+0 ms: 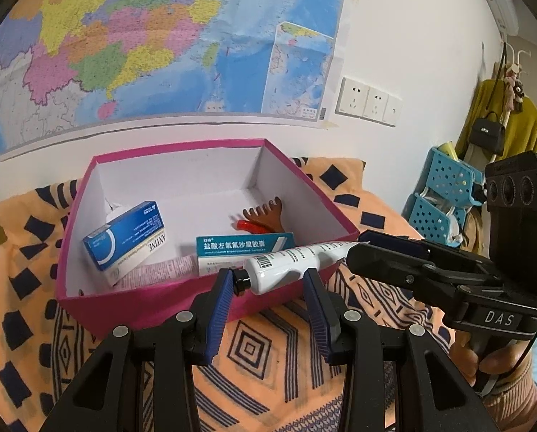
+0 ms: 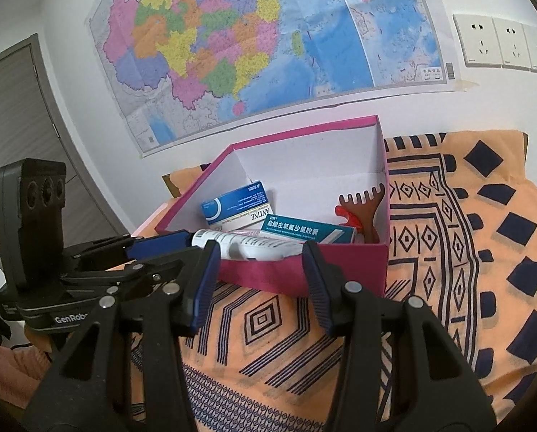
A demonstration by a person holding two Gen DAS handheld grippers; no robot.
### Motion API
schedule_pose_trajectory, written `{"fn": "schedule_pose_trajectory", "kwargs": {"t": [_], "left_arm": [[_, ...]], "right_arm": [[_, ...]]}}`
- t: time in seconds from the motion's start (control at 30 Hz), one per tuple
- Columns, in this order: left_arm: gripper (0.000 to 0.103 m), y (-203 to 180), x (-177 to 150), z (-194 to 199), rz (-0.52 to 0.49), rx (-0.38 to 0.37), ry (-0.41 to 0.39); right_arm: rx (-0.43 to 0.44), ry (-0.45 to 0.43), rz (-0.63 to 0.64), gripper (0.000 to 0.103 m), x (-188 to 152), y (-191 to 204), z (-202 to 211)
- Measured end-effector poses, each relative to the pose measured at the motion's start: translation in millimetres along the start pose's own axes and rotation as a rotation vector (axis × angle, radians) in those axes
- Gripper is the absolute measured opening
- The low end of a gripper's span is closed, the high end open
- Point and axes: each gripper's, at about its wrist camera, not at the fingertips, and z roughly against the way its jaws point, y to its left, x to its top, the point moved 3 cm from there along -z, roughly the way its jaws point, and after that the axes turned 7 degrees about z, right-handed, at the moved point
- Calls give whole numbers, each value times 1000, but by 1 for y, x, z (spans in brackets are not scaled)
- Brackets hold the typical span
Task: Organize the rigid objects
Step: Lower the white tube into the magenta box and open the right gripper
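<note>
Blue-padded left gripper (image 1: 270, 280) spread wide, empty, at the white plastic tube (image 1: 297, 261), black cap towards it, lying slantwise across the pink cardboard box's (image 1: 153, 300) front rim; right gripper (image 1: 367, 243) apparently pinches its tail.

Count from my two wrist cams:

- 1 pink box (image 1: 153, 298), open top, white inside.
- 3 medicine cartons in it: 1 dark blue carton (image 1: 124, 234), 1 white "ANTINE" carton (image 1: 140, 255) under it, 1 teal levofloxacin carton (image 1: 245, 248).
- 2 tubes: 1 white tube (image 1: 297, 262) with black cap, lying across the front rim, and 1 pink-print tube (image 1: 156, 271) on the box floor.
- 1 brown wooden comb-like scraper (image 1: 268, 216), 1 red plastic piece (image 1: 248, 225) beside it; can't tell what that is.
- 1 orange patterned cloth (image 1: 268, 360).
- 1 wall map (image 1: 160, 36).
- 3 wall socket plates (image 1: 367, 100).
- 2 blue perforated baskets (image 1: 444, 194), stacked.
- 1 black handbag (image 1: 487, 133), hanging.
- 2 grippers: mine on the left (image 1: 270, 280), mine on the right (image 2: 261, 255).
</note>
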Motion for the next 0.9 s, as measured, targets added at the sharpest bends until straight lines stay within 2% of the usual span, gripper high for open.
{"fn": "schedule_pose_trajectory", "kwargs": {"t": [0.9], "left_arm": [[40, 5, 14, -5, 2, 17, -21]], "right_arm": [[-2, -10, 2, 50, 9, -2, -6]]}}
